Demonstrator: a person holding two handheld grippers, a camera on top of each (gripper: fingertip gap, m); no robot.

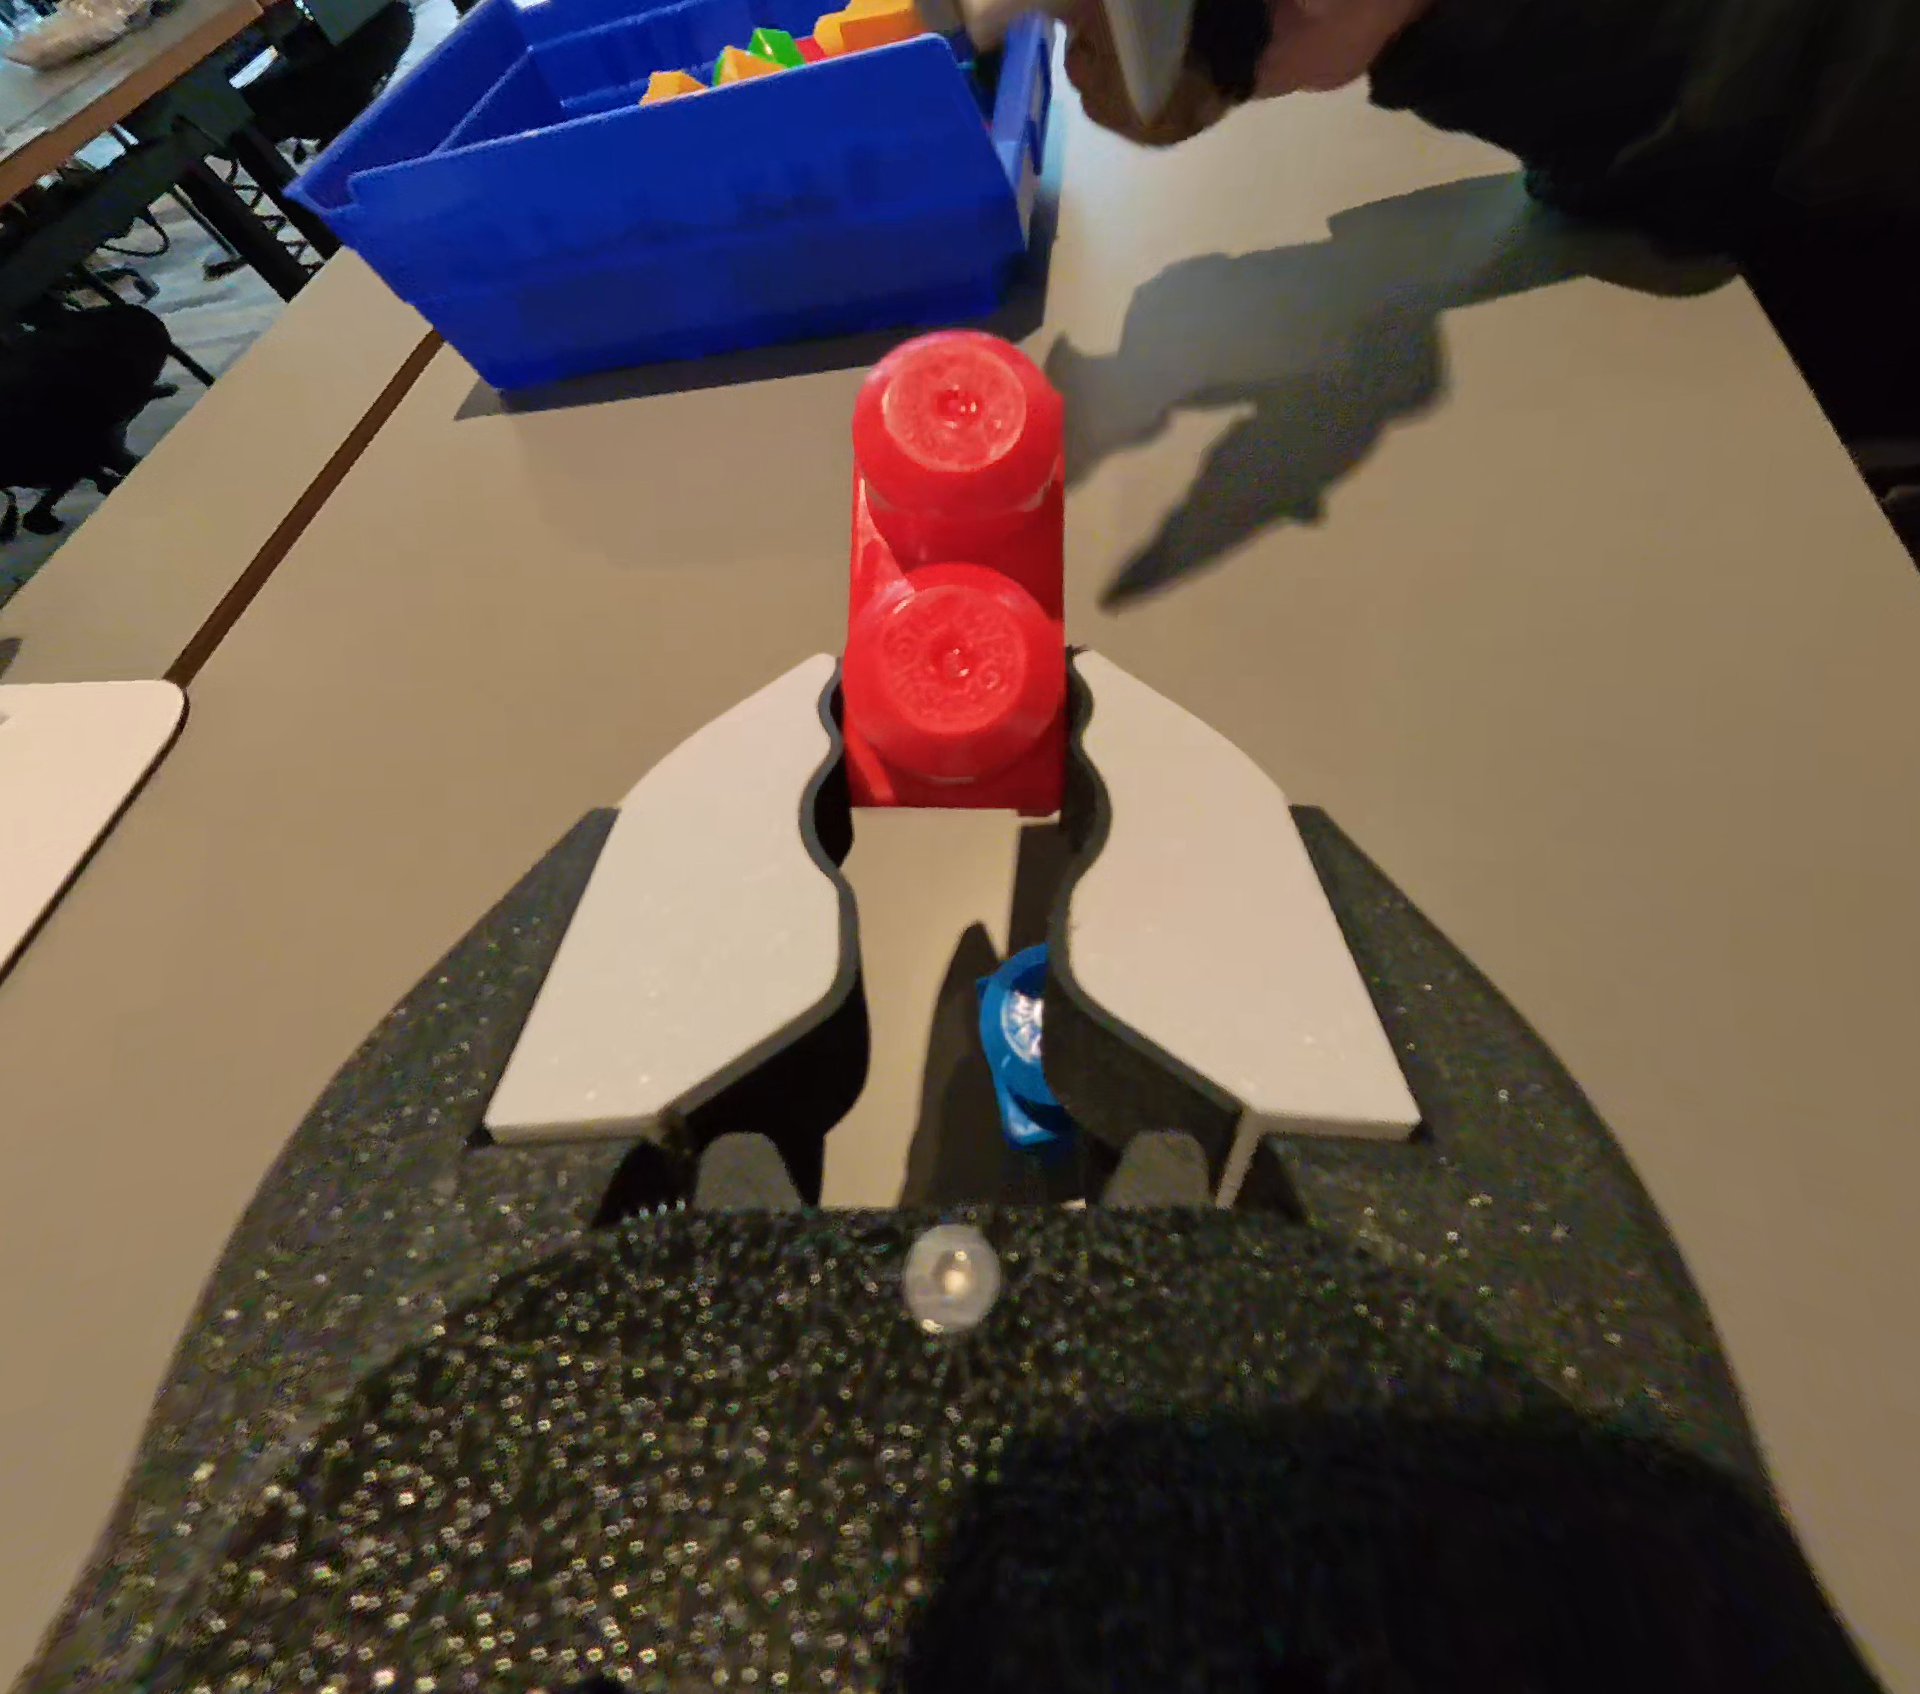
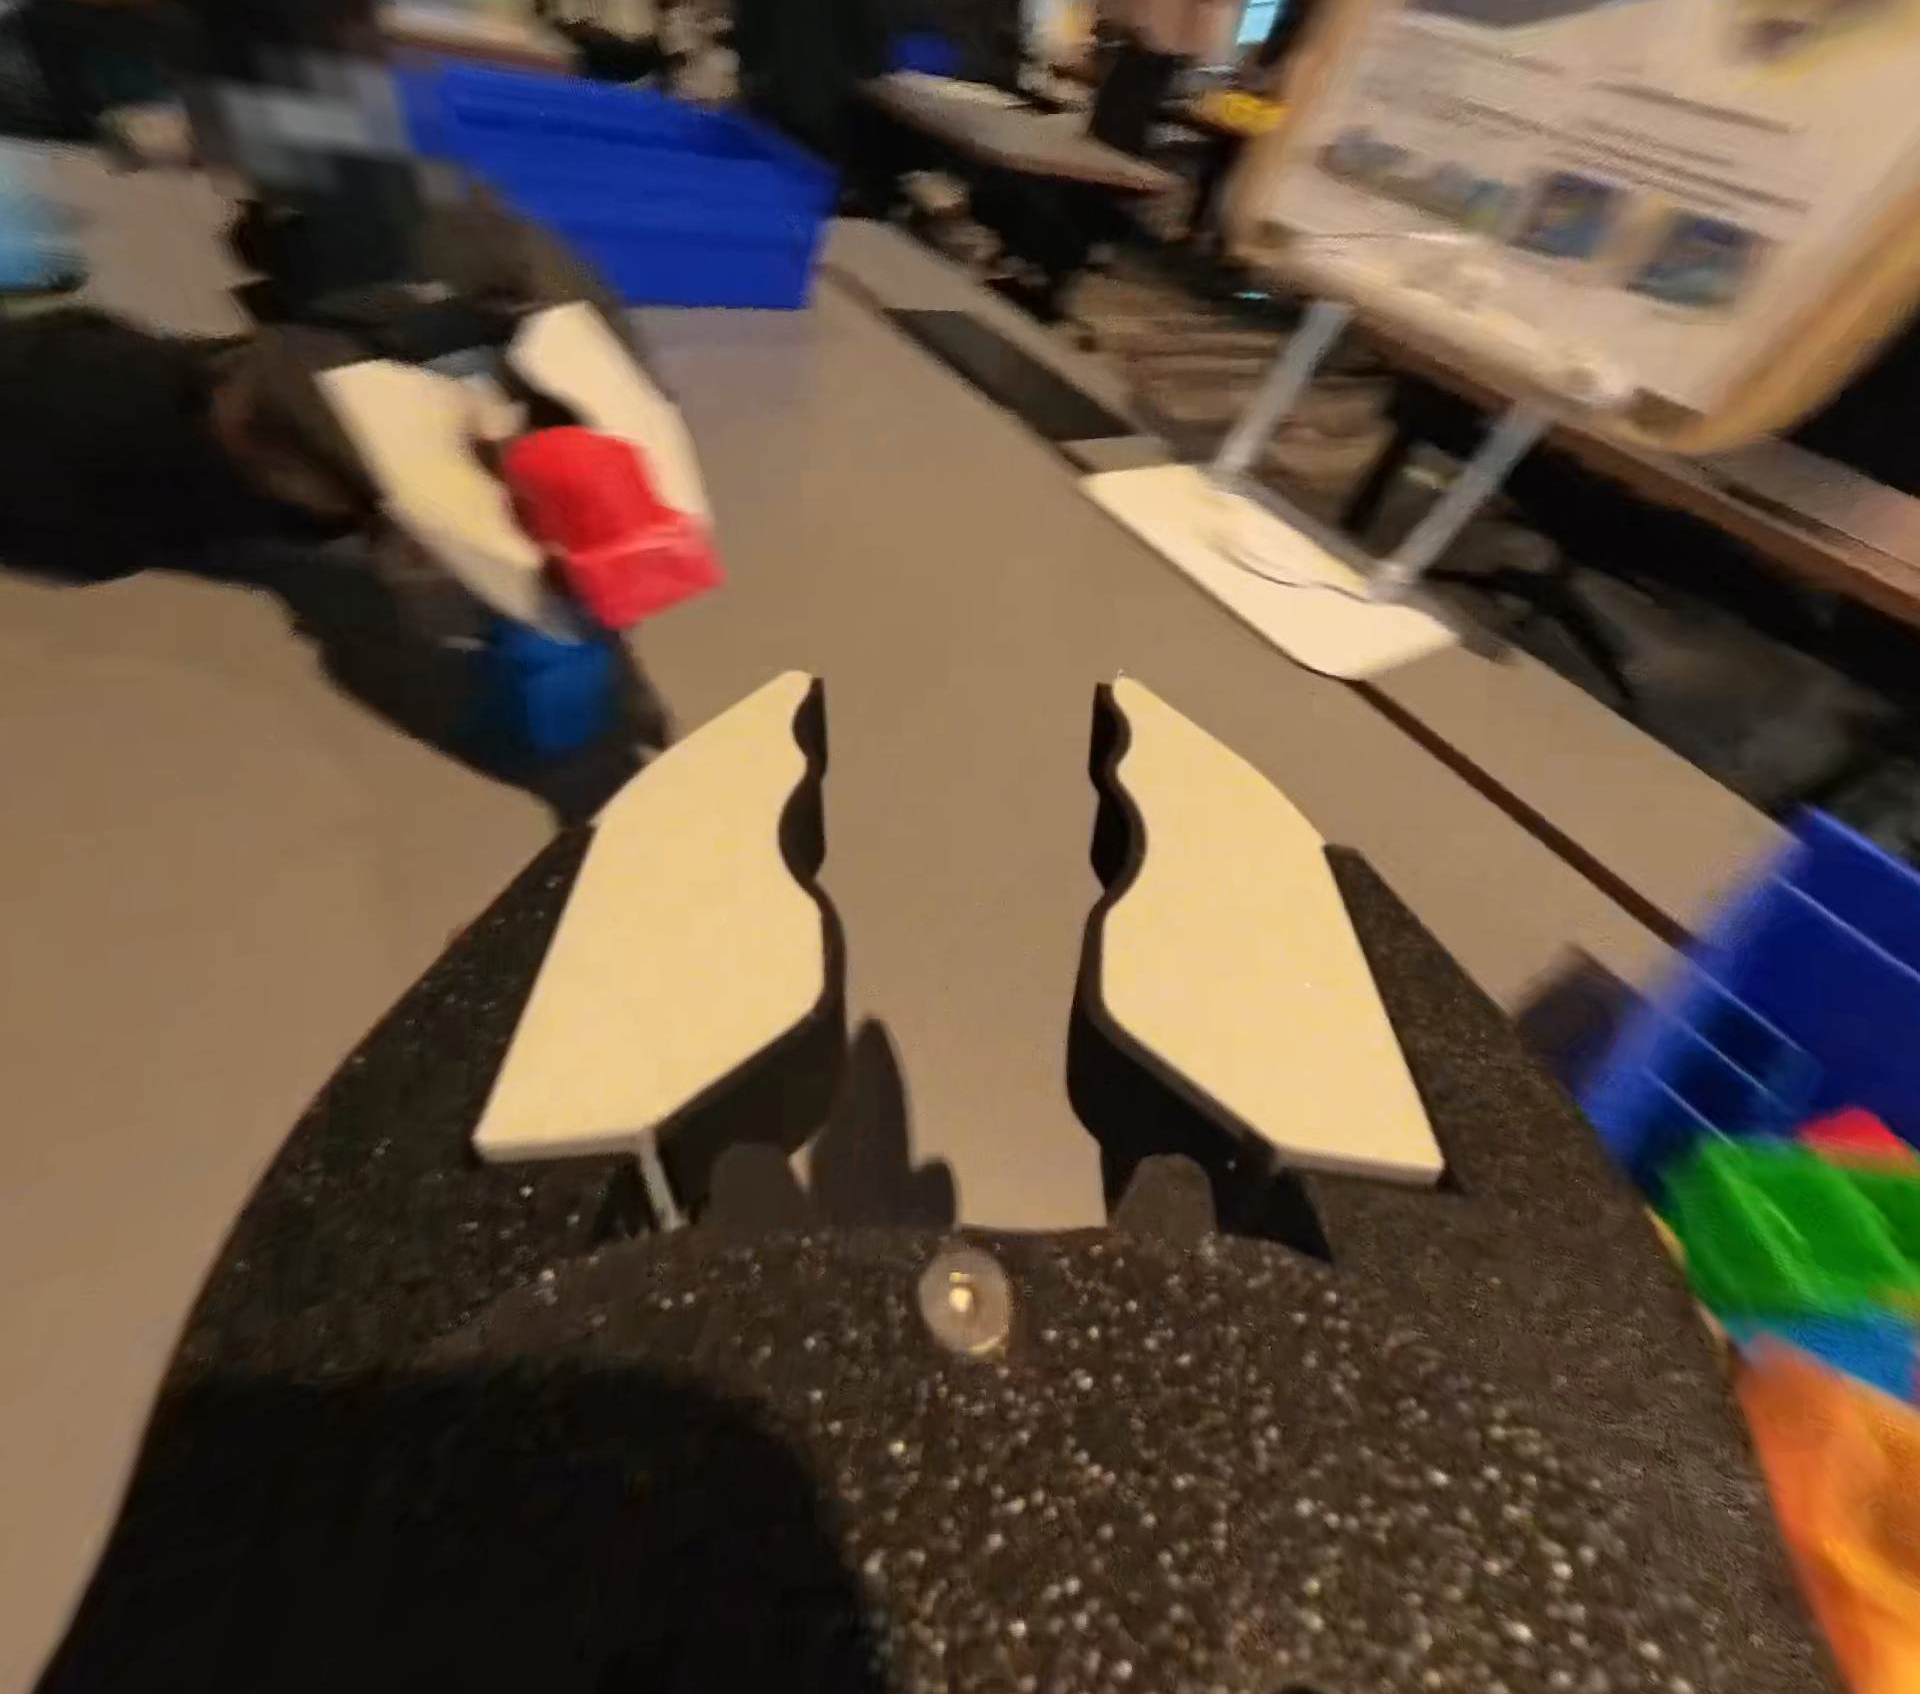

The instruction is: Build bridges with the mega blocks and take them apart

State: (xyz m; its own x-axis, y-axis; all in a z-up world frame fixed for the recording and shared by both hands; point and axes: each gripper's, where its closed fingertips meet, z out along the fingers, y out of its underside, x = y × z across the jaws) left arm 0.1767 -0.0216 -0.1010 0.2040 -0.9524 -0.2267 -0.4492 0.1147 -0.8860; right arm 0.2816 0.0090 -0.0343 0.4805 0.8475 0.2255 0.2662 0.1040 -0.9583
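Red block (image 1: 954,595), two studs up, sits at centre frame, clamped between the left claw (image 1: 954,709) tips above the grey surface (image 1: 520,605). Blue bin (image 1: 675,210) of blocks behind, upper left. Right claw (image 2: 958,699), lower centre, spread wide, holding nothing.

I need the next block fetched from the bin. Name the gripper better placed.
Right. The right gripper is open and empty, with the blue bin beside it. The left gripper is shut on the red block.

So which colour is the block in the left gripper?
Red. The block shows best in the left wrist view, clamped in the left gripper.
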